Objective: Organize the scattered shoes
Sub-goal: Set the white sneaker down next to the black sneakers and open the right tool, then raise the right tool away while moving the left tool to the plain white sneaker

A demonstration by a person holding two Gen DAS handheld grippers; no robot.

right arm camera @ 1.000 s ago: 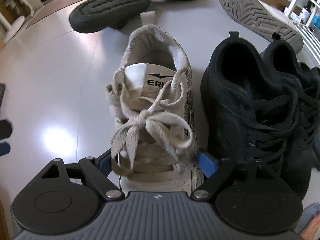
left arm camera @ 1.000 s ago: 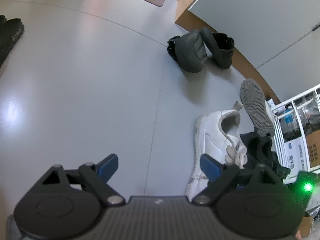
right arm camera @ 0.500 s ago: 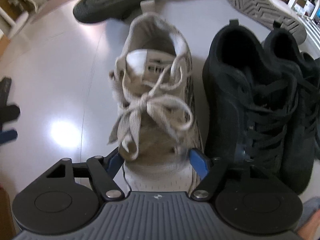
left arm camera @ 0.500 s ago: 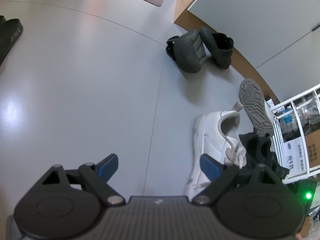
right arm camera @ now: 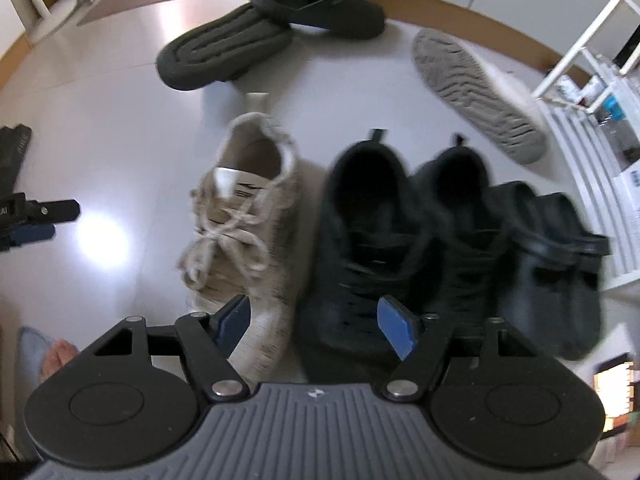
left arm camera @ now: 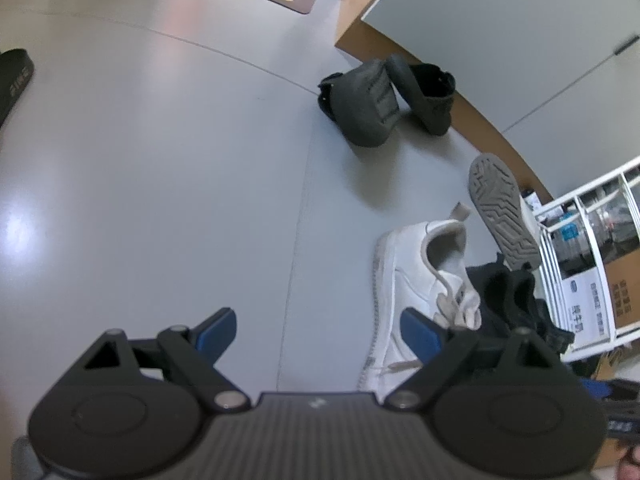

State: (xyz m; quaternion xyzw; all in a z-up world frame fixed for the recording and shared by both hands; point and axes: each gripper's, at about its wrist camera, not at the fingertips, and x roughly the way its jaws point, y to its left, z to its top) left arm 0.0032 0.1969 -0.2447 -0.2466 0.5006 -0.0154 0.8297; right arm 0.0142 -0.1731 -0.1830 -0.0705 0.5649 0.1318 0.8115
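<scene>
Right gripper (right arm camera: 314, 322) hangs above the floor (right arm camera: 120, 128) with its jaws parted and nothing between the blue pads; the toe of the white laced sneaker (right arm camera: 244, 220) and the toe of the nearest black sneaker (right arm camera: 360, 248) lie below the gap, clear of both pads. Left gripper (left arm camera: 318, 332) is spread wide over bare floor and holds nothing.

Shoe positions, right wrist view:
- White laced sneaker stands upright, heel away from the camera, just left of the black sneaker.
- A second black sneaker (right arm camera: 460, 216) sits touching the first on its right.
- A dark clog-type shoe (right arm camera: 556, 264) follows at the right end of the row; this part is blurred.
- A second white shoe (right arm camera: 476, 92) lies sole-up beyond the row, near a white rack (right arm camera: 580, 132).
- Two dark slippers (right arm camera: 280, 28) lie farther back by the wooden baseboard, one sole-up.

Left wrist view shows the white laced sneaker (left arm camera: 420, 276) just beyond its right-hand pad.
</scene>
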